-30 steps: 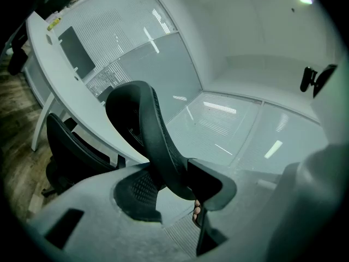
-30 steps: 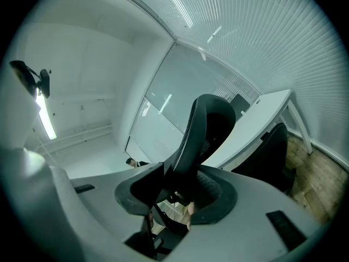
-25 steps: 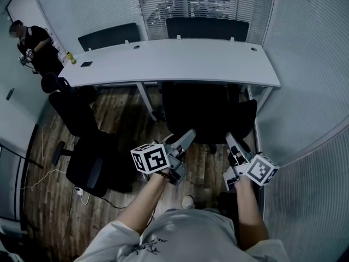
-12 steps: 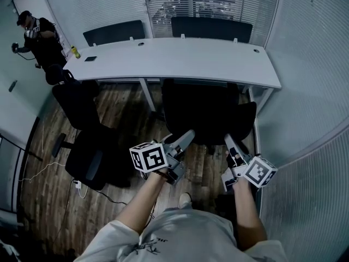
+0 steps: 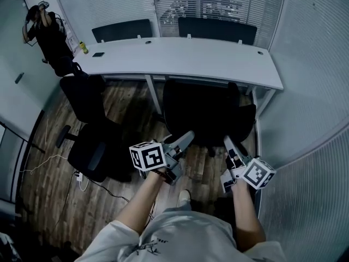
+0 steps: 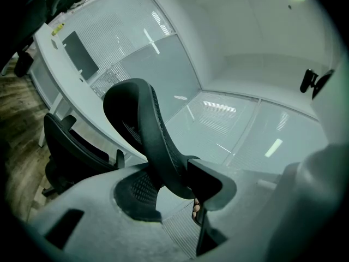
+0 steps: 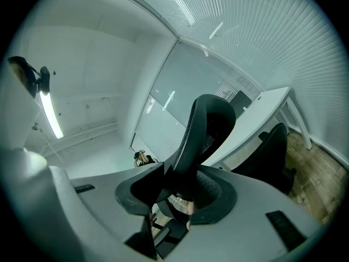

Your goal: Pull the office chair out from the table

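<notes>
Both claws are clamped on the office chair (image 5: pixel 204 111), jaws wide but loaded, not free.

- My left claw (image 6: pixel 170 185): the backrest's curved rim runs up between the pads, ribbed pad on one face and the other pad on the opposite face. Pinching it.
- My right claw (image 7: pixel 180 192): same grip. The rim is squeezed between both pads, with the backrest mesh showing just above them.
- Head view: left claw is on the backrest's left side and right claw on its right side, both low on the back and pointing toward the desk (image 5: pixel 180 59).

Chair position: at the desk's near edge, in the right half, between the middle leg and the right-end leg. The backrest faces me and its top lines up with the near edge. Can't tell how far the seat sits under the top.

Other stuff:
- A second chair (image 5: pixel 90 138) is on the wood floor (image 5: pixel 128 111) off the near-left corner, apart from mine.
- A bottle (image 5: pixel 83 48) and a flat dark item (image 5: pixel 98 54) are at the desk's left end.
- Dark panels (image 5: pixel 217 29) run along the far edge.
- A person (image 5: pixel 46 34) stands past the far-left corner.
</notes>
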{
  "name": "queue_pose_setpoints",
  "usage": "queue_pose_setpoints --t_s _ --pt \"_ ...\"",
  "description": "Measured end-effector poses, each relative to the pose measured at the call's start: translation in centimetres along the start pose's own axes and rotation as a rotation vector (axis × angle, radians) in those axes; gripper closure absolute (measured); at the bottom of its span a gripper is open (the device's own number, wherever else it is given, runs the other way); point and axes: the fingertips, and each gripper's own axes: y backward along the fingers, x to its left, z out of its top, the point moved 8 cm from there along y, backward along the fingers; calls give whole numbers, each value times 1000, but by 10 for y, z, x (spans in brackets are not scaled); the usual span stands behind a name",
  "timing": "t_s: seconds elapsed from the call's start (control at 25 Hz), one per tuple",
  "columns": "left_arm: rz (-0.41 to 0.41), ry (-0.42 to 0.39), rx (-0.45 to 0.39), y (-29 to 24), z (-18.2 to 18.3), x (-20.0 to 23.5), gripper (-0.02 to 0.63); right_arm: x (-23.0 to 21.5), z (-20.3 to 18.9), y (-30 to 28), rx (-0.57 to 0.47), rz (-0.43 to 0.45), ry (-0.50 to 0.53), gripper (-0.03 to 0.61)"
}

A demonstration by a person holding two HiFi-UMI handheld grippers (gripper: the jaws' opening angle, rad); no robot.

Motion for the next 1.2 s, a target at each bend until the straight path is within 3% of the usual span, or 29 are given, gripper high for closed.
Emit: queue_pose_setpoints --t_s 0.16,0.32,0.48,1.2 --pt "-8 -1 -1 30 -18 -22 459 21 -16 32 8 -38 6 440" --pt "-15 4 5 28 -17 -20 460 17 -16 30 16 -52 4 440" --pt "-11 4 8 23 -16 -17 462 14 -12 23 14 -17 2 440" --pt "9 13 -3 49 -42 -42 465 27 -26 58 27 -40 7 440"
